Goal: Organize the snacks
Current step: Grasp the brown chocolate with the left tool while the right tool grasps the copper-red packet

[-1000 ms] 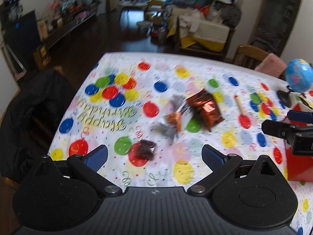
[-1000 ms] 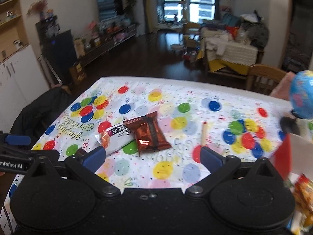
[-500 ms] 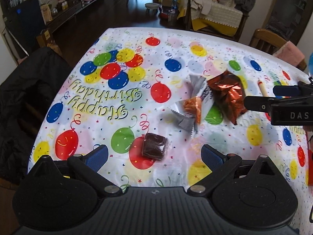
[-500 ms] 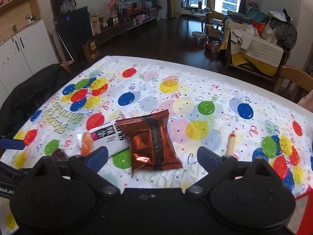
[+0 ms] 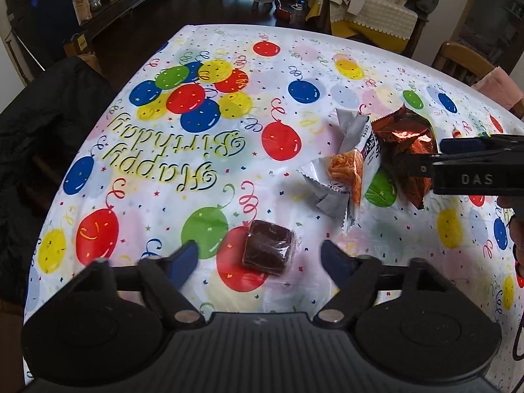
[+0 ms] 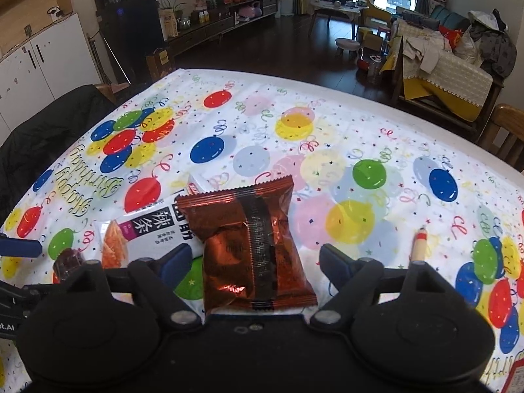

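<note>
Both grippers have dropped closer: left gripper [image 5: 260, 255] gapes around the brown wrapped cake [image 5: 268, 247], right gripper [image 6: 253, 260] around the copper foil packet [image 6: 252, 242], on the balloon tablecloth [image 6: 327, 137]; spicy-strip packet [image 6: 147, 229] at nine o'clock, sofa [image 6: 452, 75] beyond.

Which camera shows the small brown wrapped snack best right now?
The left wrist view: the brown wrapped snack lies whole between the open left gripper fingers. The right wrist view shows only a dark sliver at its left edge, behind the right gripper's body.
</note>
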`<state>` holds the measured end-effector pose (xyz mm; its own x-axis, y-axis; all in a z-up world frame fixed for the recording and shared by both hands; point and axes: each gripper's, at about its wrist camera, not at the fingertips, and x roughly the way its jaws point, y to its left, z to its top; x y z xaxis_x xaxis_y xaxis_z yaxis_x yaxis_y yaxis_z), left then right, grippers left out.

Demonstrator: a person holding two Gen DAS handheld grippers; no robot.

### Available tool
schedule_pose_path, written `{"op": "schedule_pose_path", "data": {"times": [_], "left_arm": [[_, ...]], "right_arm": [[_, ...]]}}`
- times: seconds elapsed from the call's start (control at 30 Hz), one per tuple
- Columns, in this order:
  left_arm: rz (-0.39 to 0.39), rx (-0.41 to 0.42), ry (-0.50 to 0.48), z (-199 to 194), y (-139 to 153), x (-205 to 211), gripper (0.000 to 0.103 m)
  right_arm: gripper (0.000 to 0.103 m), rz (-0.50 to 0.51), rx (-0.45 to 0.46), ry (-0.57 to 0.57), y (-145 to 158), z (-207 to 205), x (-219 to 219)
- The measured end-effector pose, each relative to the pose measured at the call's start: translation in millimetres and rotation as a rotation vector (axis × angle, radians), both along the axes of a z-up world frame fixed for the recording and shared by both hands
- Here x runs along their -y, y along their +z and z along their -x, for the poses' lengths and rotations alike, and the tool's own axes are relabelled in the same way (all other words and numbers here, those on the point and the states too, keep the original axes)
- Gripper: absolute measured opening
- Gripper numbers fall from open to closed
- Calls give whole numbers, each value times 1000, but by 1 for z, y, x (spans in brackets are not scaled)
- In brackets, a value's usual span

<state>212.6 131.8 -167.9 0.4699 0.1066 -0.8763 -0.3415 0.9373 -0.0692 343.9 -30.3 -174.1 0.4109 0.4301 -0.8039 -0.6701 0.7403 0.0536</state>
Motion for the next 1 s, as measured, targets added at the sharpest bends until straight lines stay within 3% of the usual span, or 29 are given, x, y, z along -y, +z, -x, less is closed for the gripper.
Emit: {"op": "schedule_pose_path", "data": {"times": [0.13, 0.2, 0.27, 0.37, 0.43, 0.73, 1.0], "left_arm": [[1, -18, -6, -3, -7, 0, 60], [-1, -19, -5, -3, -8, 0, 58], [-3, -17, -12, -4, -9, 1, 47], [-11, -21, -20, -5, -9, 3, 43], [-13, -18, -26, -6, -8, 4, 34], [-3, -22, -37, -1, -3, 6, 32], [11, -4, -77, 20, 17, 18, 32]], "right_arm": [[66, -2, -2, 5, -4, 0, -1], [64, -8, -2, 4, -4, 1, -1], [62, -14, -2, 0, -4, 2, 1], [54, -14, -1, -7, -3, 4, 2], [48, -5, 5, -10, -3, 7, 2], [45, -48, -4, -79, 11, 22, 17], [45, -87, -15, -131, 37, 61, 34]]}}
